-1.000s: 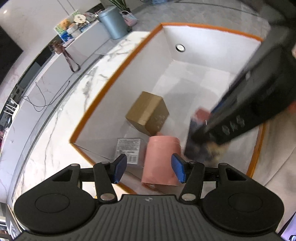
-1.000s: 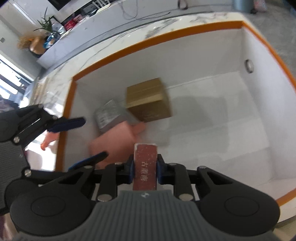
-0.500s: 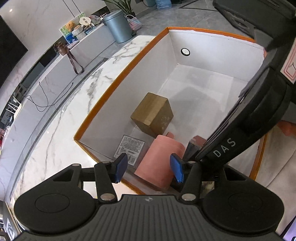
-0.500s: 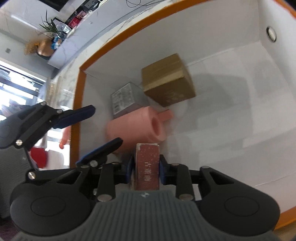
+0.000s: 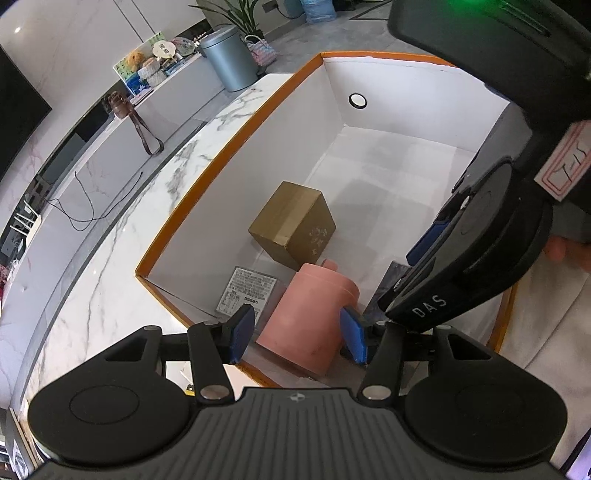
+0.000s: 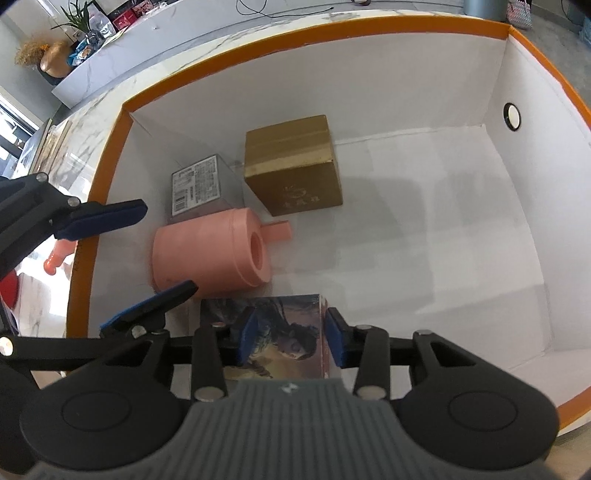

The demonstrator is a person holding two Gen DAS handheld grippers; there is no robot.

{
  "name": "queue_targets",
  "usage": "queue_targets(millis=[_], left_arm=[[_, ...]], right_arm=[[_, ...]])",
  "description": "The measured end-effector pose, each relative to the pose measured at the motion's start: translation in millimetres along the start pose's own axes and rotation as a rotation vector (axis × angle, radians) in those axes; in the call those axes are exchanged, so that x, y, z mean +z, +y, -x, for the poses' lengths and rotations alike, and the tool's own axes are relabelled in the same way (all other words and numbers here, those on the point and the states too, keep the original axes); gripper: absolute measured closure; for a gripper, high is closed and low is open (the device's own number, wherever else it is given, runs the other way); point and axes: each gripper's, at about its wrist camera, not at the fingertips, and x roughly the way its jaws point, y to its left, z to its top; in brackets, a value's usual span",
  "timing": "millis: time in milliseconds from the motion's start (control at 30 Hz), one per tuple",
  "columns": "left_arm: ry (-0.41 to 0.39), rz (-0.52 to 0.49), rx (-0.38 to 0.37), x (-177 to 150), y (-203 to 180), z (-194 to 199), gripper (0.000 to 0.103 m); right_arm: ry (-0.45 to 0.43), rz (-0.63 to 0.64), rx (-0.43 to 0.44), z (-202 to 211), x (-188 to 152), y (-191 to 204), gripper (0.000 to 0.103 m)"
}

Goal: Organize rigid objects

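A white box with an orange rim (image 6: 332, 35) holds a gold-brown carton (image 6: 291, 166), a clear case with a printed label (image 6: 201, 184), a pink cylinder (image 6: 210, 254) lying on its side, and a flat picture box (image 6: 280, 339). My right gripper (image 6: 290, 341) is open above the picture box, which lies flat on the floor of the box. My left gripper (image 5: 297, 334) is open over the near corner of the box rim (image 5: 229, 146), above the pink cylinder (image 5: 314, 314). The carton (image 5: 293, 225) and label (image 5: 247, 290) show there too.
The box sits on a white marble counter (image 5: 110, 236). A grey bin (image 5: 229, 59), a plant and small items stand beyond it. The right half of the box floor (image 6: 424, 229) holds nothing. The right gripper's body (image 5: 480, 236) fills the right side of the left wrist view.
My right gripper went down into the box with the picture box, then opened; the box now lies flat on the floor. The left gripper stayed open and drew back slightly.
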Motion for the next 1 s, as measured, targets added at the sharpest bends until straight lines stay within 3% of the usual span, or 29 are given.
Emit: queue_targets(millis=[167,367,633,800,1000], left_arm=[[-0.019,0.035,-0.013,0,2,3,0.04],[-0.063,0.095,-0.023,-4,5,18,0.04],[-0.13,0.233,-0.034,-19,24,55,0.04],[-0.113,0.306,-0.049,-37,41,77,0.043],[-0.024,0.402,-0.035,-68,63,90,0.043]], right_arm=[[0.015,-0.064,0.09,-1,-2,-10,0.069],[-0.101,0.002,-0.002,22,-7,4,0.062],[-0.256,0.092,-0.016,57,-12,30,0.062],[-0.309,0.159,0.031,71,-15,60,0.062],[-0.317,0.257,0.096,78,-21,101,0.063]])
